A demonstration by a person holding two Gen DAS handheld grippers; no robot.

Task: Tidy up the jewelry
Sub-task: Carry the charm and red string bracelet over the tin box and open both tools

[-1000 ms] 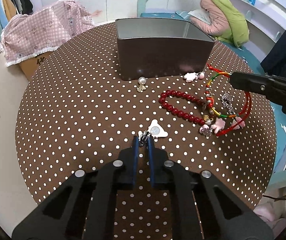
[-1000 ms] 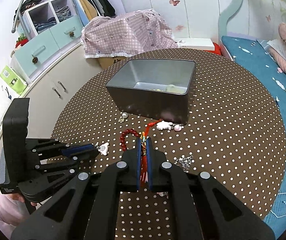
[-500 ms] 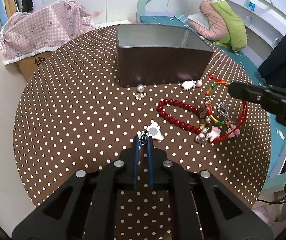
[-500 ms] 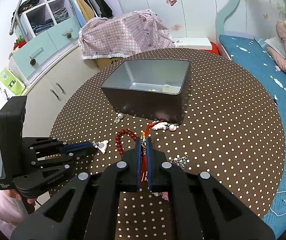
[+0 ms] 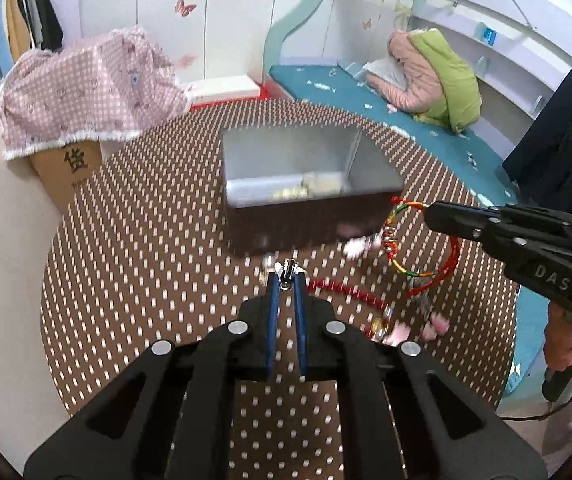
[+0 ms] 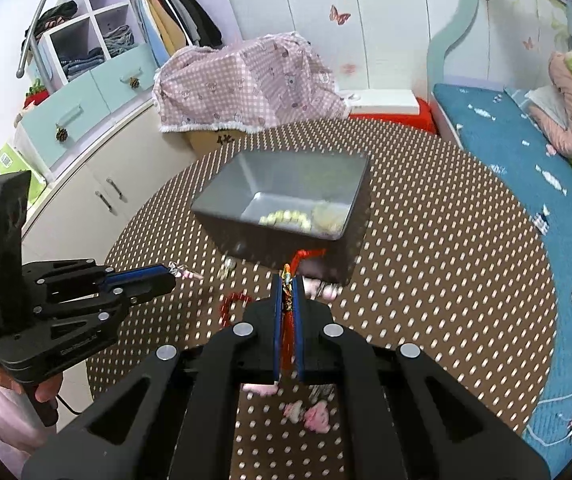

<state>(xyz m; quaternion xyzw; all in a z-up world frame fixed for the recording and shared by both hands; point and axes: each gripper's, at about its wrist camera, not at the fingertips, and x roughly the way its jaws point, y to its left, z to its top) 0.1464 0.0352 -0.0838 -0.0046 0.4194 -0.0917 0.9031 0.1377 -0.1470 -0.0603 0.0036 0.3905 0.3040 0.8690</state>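
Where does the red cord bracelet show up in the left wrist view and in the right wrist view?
Left wrist view: the red cord bracelet hangs right of centre, from the right hand-held gripper.
Right wrist view: centre, pinched between that hand-held gripper's blue fingers, with the cord trailing down.
Shared landmark: the metal tin, behind the bracelet.

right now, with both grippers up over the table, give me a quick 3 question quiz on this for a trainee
1. True or false: the right gripper is shut on the red cord bracelet.
2. What does the left gripper hold? A) the red bead bracelet B) a small clip charm C) nothing
3. Fill in: the metal tin stands on the polka-dot table and already holds some pale ____.

Key
1. True; the cord runs between its closed fingers.
2. B; the small clip charm is pinched at its fingertips, while the red bead bracelet lies on the table.
3. Beads, blurred, in the tin's bottom.
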